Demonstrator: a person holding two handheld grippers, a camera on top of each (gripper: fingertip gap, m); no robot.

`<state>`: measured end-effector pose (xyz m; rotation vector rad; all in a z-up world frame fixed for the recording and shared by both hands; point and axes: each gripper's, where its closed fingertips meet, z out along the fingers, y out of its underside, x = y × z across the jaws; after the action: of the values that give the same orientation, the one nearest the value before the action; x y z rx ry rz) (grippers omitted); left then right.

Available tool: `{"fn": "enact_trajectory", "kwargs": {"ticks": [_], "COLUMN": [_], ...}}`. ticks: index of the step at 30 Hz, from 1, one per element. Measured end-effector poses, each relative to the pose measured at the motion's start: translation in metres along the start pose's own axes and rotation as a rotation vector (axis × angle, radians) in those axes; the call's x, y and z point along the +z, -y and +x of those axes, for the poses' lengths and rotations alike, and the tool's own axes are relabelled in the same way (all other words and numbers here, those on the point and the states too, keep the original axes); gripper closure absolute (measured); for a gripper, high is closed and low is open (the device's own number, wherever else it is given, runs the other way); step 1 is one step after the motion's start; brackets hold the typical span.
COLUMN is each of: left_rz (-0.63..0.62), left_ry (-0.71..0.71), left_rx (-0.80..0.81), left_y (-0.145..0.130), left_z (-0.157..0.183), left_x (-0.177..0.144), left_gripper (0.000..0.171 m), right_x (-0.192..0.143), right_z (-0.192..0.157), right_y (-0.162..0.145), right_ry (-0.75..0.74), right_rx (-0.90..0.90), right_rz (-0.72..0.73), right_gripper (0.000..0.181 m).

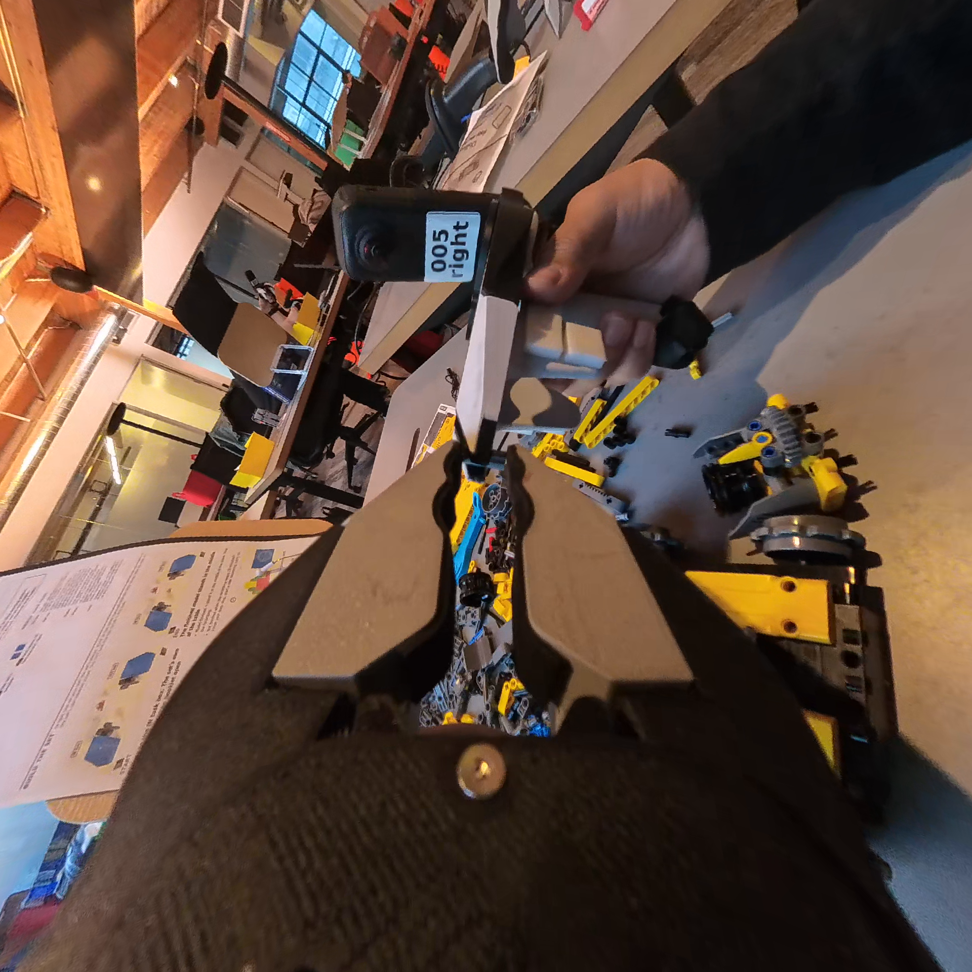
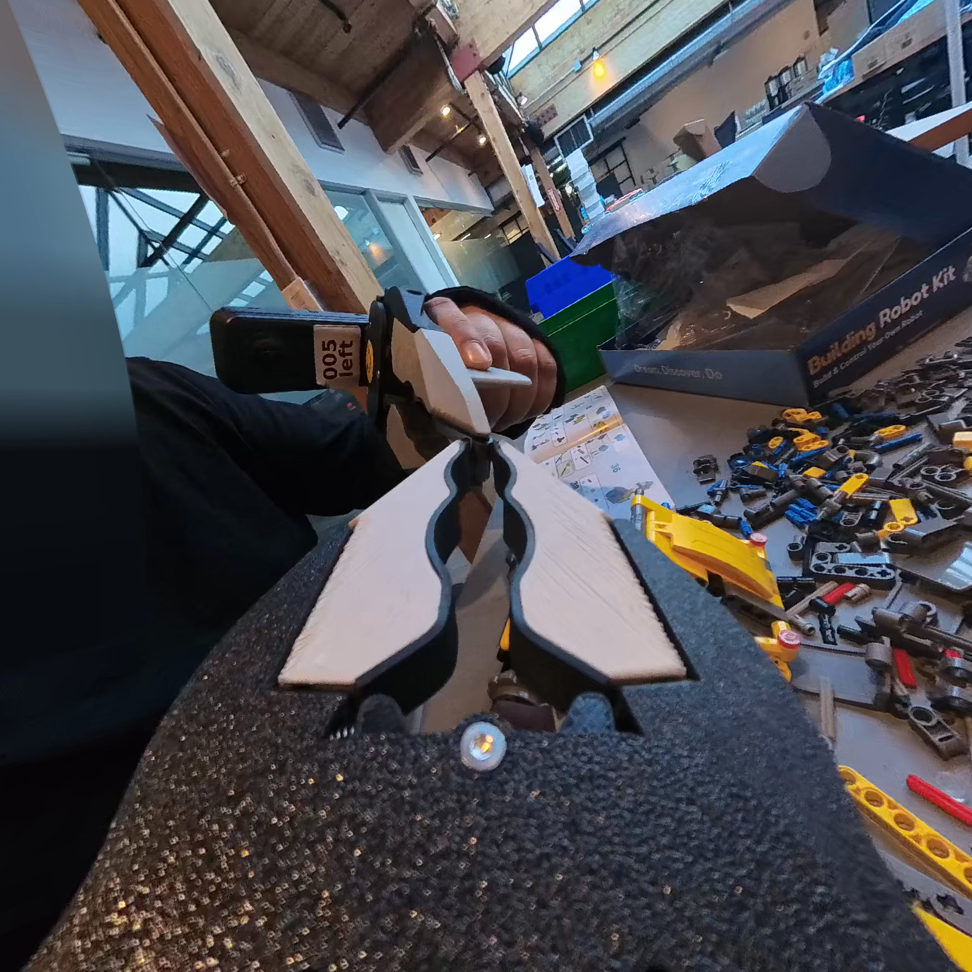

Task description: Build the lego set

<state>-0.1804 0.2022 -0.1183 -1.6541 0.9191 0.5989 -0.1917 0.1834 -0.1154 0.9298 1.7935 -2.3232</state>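
Note:
My left gripper [image 1: 483,456] and my right gripper [image 2: 481,446] meet tip to tip above a grey table [image 1: 868,368]. In the left wrist view, the left jaws stand narrowly apart, shut on a small grey and blue piece [image 1: 481,467]. The right gripper [image 1: 477,439] comes down onto that piece from above, held by a hand [image 1: 631,247]. In the right wrist view, the right jaws are nearly closed on a small dark piece [image 2: 479,463]. The left gripper [image 2: 485,432] touches it from the far side. How the two pieces join is hidden.
Loose yellow, black, grey and blue building parts [image 2: 868,473] cover the table; they also show under the left gripper [image 1: 484,657]. A part-built yellow model [image 2: 710,552], an open dark blue box [image 2: 789,326], a booklet [image 2: 584,442], a printed sheet [image 1: 105,631] and a grey wheel hub [image 1: 805,536] lie nearby. Both grippers' tips are close together, under 4 cm apart.

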Motion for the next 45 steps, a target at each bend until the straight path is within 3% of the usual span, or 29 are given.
{"fn": "enact_trajectory", "kwargs": {"ticks": [5,8,10,13,16,20,25,29,32,36,45], "left_rz": [-0.044,-0.109,-0.164,-0.235,-0.284,-0.309,-0.361,-0.418,-0.450,-0.404,-0.360], "left_ry": [0.027,0.028,0.023,0.050,0.074,0.102,0.216,0.319,0.518,0.683,0.716], "left_rx": [-0.044,-0.180,-0.313,-0.443,-0.542,-0.706,-0.947,-0.983,-0.987,-1.164,-1.184], "left_y": [-0.006,-0.015,-0.024,-0.040,-0.053,-0.067,-0.097,-0.117,-0.141,-0.166,-0.173], "left_z": [-0.001,0.001,0.009,0.030,0.056,0.079,0.084,0.087,0.079,0.083,0.118], "left_x": [0.001,-0.012,-0.026,-0.053,-0.078,-0.101,-0.125,-0.153,-0.197,-0.248,-0.258], "left_gripper": [0.154,0.140,0.139,0.139,0.140,0.142,0.134,0.125,0.114,0.103,0.097], "right_x": [-0.005,-0.032,-0.057,-0.086,-0.101,-0.107,-0.126,-0.125,-0.126,-0.127,-0.115], "right_z": [0.005,0.021,0.037,0.050,0.061,0.045,0.058,0.059,0.059,0.058,0.047], "right_y": [0.000,0.005,-0.013,-0.065,-0.096,-0.110,-0.133,-0.135,-0.137,-0.135,-0.126], "right_ry": [-0.057,-0.230,-0.367,-0.423,-0.480,-0.403,-0.455,-0.451,-0.451,-0.449,-0.359], "right_rx": [-0.043,-0.163,-0.242,-0.285,-0.361,-0.381,-0.386,-0.395,-0.396,-0.391,-0.363], "right_rz": [-0.033,-0.105,-0.281,-0.598,-0.806,-0.871,-1.011,-1.014,-1.020,-1.003,-0.879], "right_gripper": [0.175,0.175,0.175,0.175,0.174,0.174,0.174,0.174,0.173,0.167,0.163]}}
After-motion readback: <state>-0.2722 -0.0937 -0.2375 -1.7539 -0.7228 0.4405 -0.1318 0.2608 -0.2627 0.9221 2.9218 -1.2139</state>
